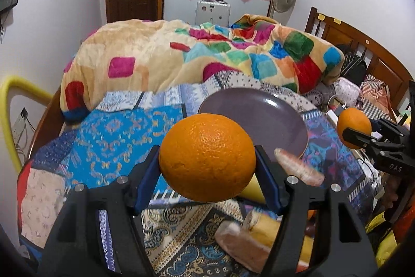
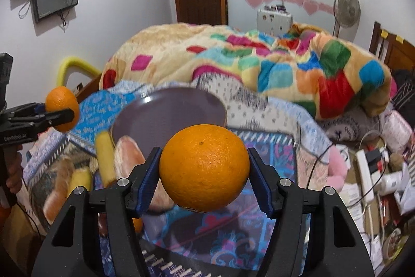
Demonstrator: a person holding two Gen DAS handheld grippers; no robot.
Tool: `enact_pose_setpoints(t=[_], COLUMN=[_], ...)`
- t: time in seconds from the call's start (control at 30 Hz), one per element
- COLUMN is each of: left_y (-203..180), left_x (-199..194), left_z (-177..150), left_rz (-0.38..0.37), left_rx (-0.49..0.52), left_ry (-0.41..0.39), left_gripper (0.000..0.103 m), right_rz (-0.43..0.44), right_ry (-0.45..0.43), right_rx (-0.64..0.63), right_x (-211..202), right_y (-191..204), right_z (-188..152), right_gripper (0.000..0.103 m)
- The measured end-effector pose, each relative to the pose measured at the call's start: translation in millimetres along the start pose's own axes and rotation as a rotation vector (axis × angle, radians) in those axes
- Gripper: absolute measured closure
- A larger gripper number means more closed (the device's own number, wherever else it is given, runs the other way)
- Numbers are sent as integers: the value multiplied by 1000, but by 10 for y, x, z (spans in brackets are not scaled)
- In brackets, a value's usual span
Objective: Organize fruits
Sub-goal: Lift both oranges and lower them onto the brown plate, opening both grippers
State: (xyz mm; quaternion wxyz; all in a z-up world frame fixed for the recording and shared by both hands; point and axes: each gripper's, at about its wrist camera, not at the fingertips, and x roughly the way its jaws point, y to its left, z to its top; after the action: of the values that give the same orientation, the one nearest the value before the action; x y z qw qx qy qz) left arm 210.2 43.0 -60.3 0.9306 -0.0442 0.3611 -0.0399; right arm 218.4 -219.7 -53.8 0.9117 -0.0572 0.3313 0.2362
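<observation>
Left gripper (image 1: 207,160) and right gripper (image 2: 203,169) each clamp one orange (image 1: 207,156) (image 2: 205,166) above the bed (image 1: 109,131). The purple plate (image 1: 272,116) holds no fruit. Placement remains; other items lie beside the plate, blurred.

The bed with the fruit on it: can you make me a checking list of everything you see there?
Surface: patterned bedspread, rumpled, on a wooden bed.
Job's things: purple plate with nothing on it; left orange and right orange held above the bed; bananas and pinkish fruit pieces lying near the plate, blurred.
Clutter: colourful blanket heaped behind; boxes and papers at the bedside.
Grippers: left gripper shut on left orange; right gripper shut on right orange.
Cables: power strip and cords beside the bed.
Surroundings: door, fan, wall screens.
</observation>
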Motion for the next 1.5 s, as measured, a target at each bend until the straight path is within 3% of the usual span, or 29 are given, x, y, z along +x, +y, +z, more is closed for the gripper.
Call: enact_pose_setpoints(t=[0.37, 0.6, 1.2, 1.5], left_y=[-148, -205, -199, -226], left_x=[147, 426, 1449, 1671], left_z=[403, 575, 746, 744], left_rz=[4, -2, -13, -23], left_rx=[39, 60, 56, 60], left_ry=[-19, 13, 257, 309], left_gripper=[34, 34, 34, 34], right_rz=[-20, -18, -15, -6], right_ry=[-64, -27, 165, 202], right_rx=[-26, -12, -62, -92], right_x=[148, 493, 1292, 1434], right_y=[47, 9, 6, 66], right_z=[402, 508, 446, 429], right_gripper=[42, 42, 42, 41])
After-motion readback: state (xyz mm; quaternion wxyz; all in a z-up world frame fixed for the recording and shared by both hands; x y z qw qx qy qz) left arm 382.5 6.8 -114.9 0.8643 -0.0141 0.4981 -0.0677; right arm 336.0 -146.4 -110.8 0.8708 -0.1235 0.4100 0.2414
